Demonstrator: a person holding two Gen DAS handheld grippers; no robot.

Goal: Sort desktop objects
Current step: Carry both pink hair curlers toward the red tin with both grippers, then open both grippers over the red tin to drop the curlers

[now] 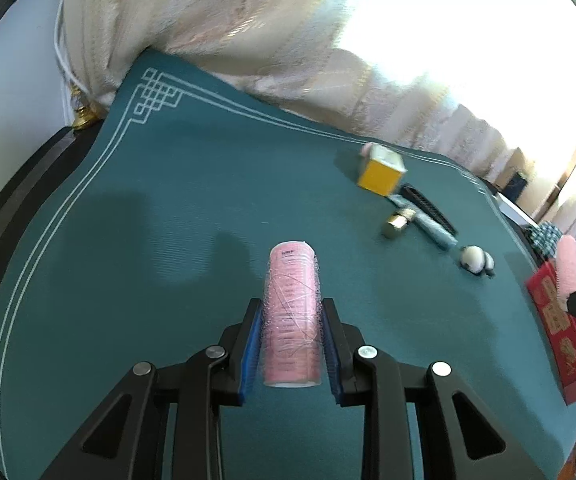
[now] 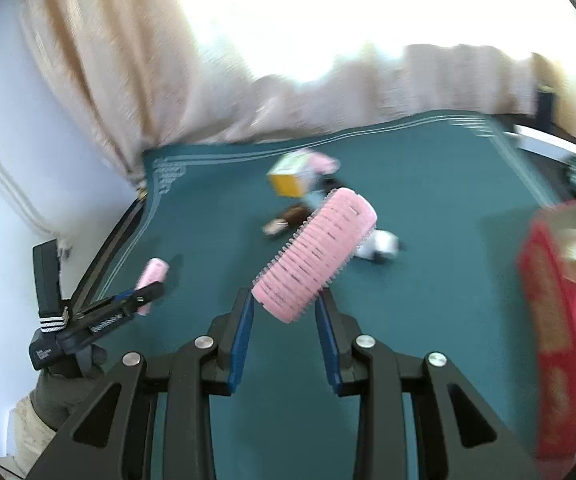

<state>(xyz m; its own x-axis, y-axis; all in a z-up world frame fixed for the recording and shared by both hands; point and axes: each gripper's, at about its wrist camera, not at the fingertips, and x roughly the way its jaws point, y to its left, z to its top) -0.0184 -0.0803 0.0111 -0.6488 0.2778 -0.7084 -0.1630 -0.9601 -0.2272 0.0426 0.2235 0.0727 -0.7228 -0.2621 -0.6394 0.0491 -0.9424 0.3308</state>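
Both hand-held grippers loaded: left (image 1: pixel 290 320) clamps a pink roller (image 1: pixel 291 312), right (image 2: pixel 284 308) clamps another (image 2: pixel 314 256), both above table (image 1: pixel 148 220). Yellow box (image 1: pixel 380 172), panda toy (image 1: pixel 476 260) etc. left to sort.

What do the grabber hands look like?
Both the left gripper and the right gripper are black plastic with two straight fingers, ribbed blue pads inside, and round silver bolts on the joints. Seen from the right wrist, the left one's black handle has white stripes and a small label too blurred to read.
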